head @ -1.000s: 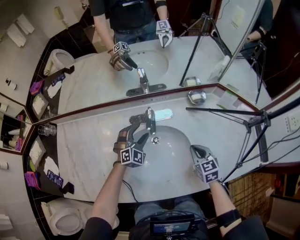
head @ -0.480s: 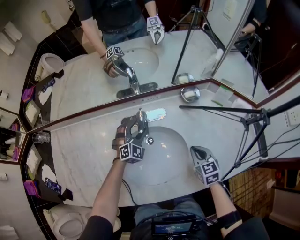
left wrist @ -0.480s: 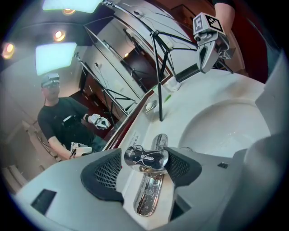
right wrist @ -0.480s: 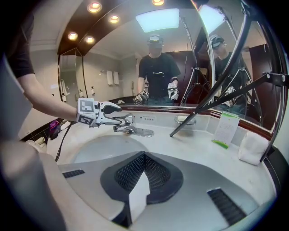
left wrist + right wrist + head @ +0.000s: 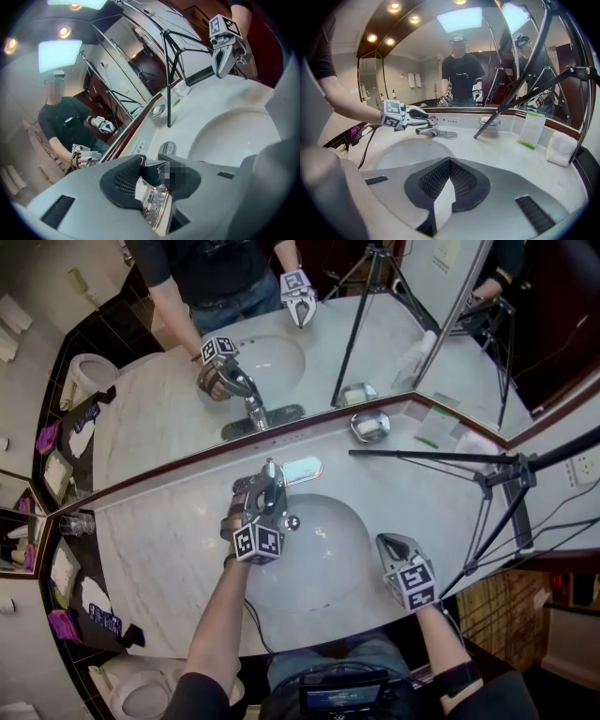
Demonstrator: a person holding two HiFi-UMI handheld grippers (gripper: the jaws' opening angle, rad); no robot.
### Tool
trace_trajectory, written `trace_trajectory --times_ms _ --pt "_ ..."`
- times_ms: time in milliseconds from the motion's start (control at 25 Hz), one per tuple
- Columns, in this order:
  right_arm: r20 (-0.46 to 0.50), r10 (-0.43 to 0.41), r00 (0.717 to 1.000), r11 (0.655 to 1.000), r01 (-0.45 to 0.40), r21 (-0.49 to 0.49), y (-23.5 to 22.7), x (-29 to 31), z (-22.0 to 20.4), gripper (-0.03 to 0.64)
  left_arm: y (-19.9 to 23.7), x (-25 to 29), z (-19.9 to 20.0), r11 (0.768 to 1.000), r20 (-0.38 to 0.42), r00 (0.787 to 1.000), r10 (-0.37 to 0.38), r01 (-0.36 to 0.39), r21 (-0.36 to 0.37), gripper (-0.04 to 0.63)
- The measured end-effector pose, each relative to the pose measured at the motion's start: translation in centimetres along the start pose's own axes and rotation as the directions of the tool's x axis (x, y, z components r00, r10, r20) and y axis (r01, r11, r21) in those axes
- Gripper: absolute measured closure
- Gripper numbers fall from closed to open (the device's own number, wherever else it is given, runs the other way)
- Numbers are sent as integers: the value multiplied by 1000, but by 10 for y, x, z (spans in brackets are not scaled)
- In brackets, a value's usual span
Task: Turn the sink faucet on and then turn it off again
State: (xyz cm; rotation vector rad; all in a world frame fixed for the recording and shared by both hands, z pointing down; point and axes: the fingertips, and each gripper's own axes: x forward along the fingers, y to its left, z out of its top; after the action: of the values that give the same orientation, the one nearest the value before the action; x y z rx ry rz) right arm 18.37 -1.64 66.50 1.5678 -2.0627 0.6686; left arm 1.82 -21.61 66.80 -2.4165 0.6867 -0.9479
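Left gripper view: the left gripper, its jaws just closing, pinched the faucet lever near the pad tips; that shallow bite might slip off the smooth chrome when lifted.

Head view: the faucet stood at the sink's 12 o'clock edge, its long axis running 12 to 6 and its spout toward 6.

Right gripper view: the right gripper was fully closed and empty.

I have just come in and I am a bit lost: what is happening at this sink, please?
A person stands at a bathroom sink with tongs in each hand. The left tongs have just been closing and now grip the faucet handle. The right tongs are shut and empty, hovering by its front right rim.
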Motion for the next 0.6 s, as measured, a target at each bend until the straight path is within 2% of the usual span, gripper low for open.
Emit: trace_trajectory --times_ms 160,320,480,600 --pt "0 7 1000 1000 -7 0 1 2 4 598 5 1 2 1000 5 1000 -13 13 -27 479" --pt "9 10 1000 1000 -10 -6 4 5 6 598 19 4 10 993 16 999 -38 39 -113 505" --pt "11 22 1000 1000 -22 -1 9 5 11 598 16 7 6 990 8 996 -94 95 -103 508" --pt "10 24 1000 1000 -24 0 10 6 11 598 14 11 0 985 6 993 -119 118 -127 508"
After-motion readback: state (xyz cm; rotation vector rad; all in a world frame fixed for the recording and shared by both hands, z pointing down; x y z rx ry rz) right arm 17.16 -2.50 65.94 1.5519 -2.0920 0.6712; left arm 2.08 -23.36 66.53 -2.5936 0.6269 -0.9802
